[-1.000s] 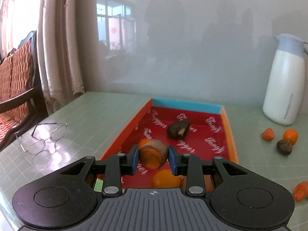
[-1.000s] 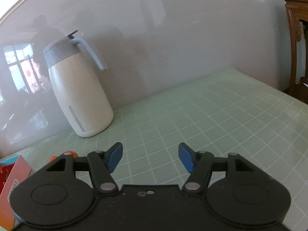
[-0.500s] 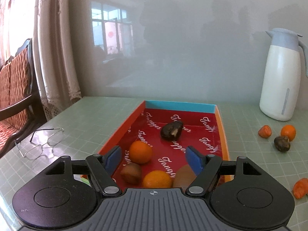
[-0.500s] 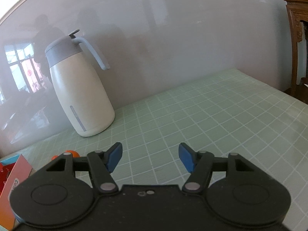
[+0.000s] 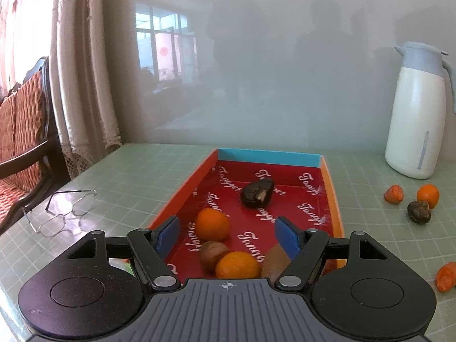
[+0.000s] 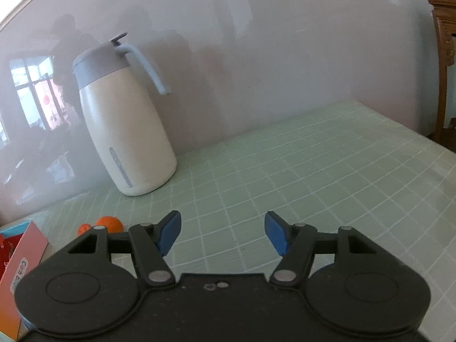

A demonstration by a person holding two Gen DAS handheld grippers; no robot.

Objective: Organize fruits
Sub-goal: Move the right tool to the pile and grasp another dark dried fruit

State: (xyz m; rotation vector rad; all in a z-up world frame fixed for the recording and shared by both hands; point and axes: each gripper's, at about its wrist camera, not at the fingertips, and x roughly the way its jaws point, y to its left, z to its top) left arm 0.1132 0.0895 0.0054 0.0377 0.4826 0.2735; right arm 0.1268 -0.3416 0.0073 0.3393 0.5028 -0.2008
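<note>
A red box (image 5: pixel 330 182) with orange sides and a blue far wall lies on the green table. In it are two oranges (image 5: pixel 212 224) (image 5: pixel 238 265), a dark fruit (image 5: pixel 256 193), a brown fruit (image 5: pixel 212 253) and a tan fruit (image 5: pixel 275 259). My left gripper (image 5: pixel 228 238) is open and empty above the box's near end. Loose on the table at the right are an orange (image 5: pixel 427 195), a dark fruit (image 5: pixel 419 211) and two orange-red pieces (image 5: pixel 394 194) (image 5: pixel 446 276). My right gripper (image 6: pixel 222 232) is open and empty over bare table, with an orange (image 6: pixel 109 223) to its left.
A white jug with a grey lid (image 5: pixel 417 119) (image 6: pixel 125 131) stands at the back by the wall. Spectacles (image 5: pixel 57 213) lie on the table left of the box. A chair (image 5: pixel 22 142) stands past the table's left edge. The box corner (image 6: pixel 20 253) shows at the right wrist view's left.
My left gripper was shut on a brown fruit over the box, then opened and dropped it into the box's near end and drew back. The right gripper stayed open and turned slightly.
</note>
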